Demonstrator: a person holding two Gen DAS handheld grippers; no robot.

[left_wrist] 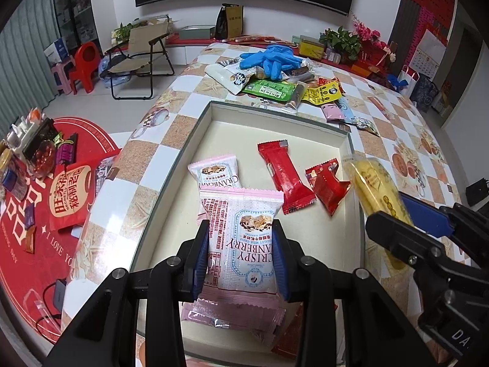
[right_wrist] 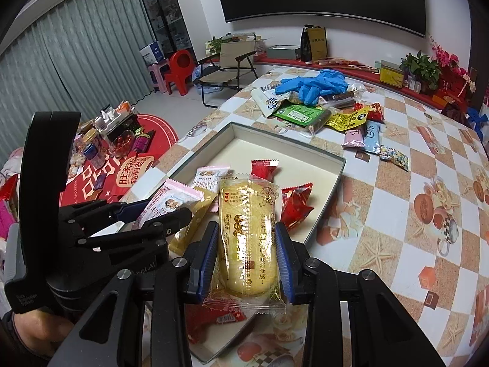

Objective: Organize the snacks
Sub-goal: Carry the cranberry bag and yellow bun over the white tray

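Left gripper (left_wrist: 241, 238): clenched on a pink cranberry crisp packet (left_wrist: 241, 241), blue pads pressing both long edges, packet held lengthwise above the near end of the tray (left_wrist: 342, 131). In the right wrist view the same gripper (right_wrist: 171, 206) shows from the side, w/ the pink packet (right_wrist: 171, 197) poking out past its tips.

Right gripper (right_wrist: 247, 244): clenched on a yellow cake packet (right_wrist: 249, 238), clear wrapper w/ gold print, held lengthwise over the tray's near right portion. In the left wrist view that gripper (left_wrist: 397, 211) comes in from the right, yellow packet (left_wrist: 373, 183) sticking out over the tray's right wall.

Tray: shallow, cream inside, grey rim, sits on the checkered tablecloth (left_wrist: 397, 122). Inside it:
- a second pink cranberry packet (left_wrist: 214, 172), flat, just behind the held one.
- long red packet (left_wrist: 284, 177), approx. centre.
- short red packet (left_wrist: 328, 185), just right of the long one.
- more pink and red wrappers at the near end, under the left gripper; count unclear.

Beyond the tray's far wall: loose snack pile (left_wrist: 293, 91) w/ green, yellow, pink and light-blue packets, blue gloves (left_wrist: 272, 58) on top of its far part.

Left of the table: red round mat (left_wrist: 39, 214) carrying assorted packets and jars.
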